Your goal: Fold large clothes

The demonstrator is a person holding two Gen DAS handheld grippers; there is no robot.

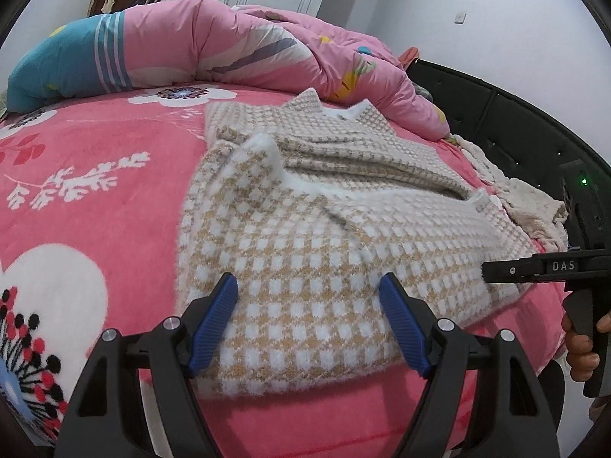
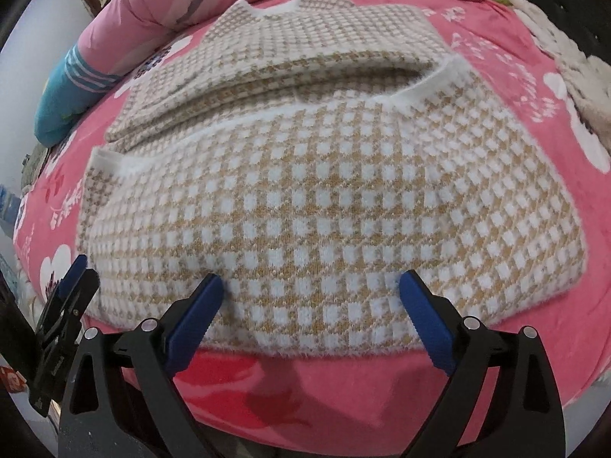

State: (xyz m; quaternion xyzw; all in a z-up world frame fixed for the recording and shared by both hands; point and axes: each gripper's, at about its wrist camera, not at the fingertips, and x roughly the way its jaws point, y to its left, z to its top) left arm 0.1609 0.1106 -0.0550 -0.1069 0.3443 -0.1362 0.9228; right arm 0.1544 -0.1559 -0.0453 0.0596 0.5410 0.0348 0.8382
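A tan and white checked knit sweater (image 1: pixel 305 236) with fluffy white trim lies on the pink bed, its near half folded over the far half. In the left wrist view my left gripper (image 1: pixel 307 288) stands open, its blue fingertips (image 1: pixel 229 290) resting on the sweater's near left part with nothing pinched. My right gripper (image 2: pixel 311 284) is open wide over the near folded edge of the sweater (image 2: pixel 305 198), cloth lying between its tips but not gripped. The right gripper (image 1: pixel 492 271) also enters the left wrist view from the right, held by a hand (image 1: pixel 580 343). The left gripper (image 2: pixel 78 267) shows at the left of the right wrist view.
A bunched pink quilt (image 1: pixel 229 49) with a teal end (image 1: pixel 57 72) lies along the far side of the bed. A cream fluffy blanket (image 1: pixel 527 206) lies to the right beside a black padded bed frame (image 1: pixel 496 122). The flowered pink sheet (image 1: pixel 95 191) spreads to the left.
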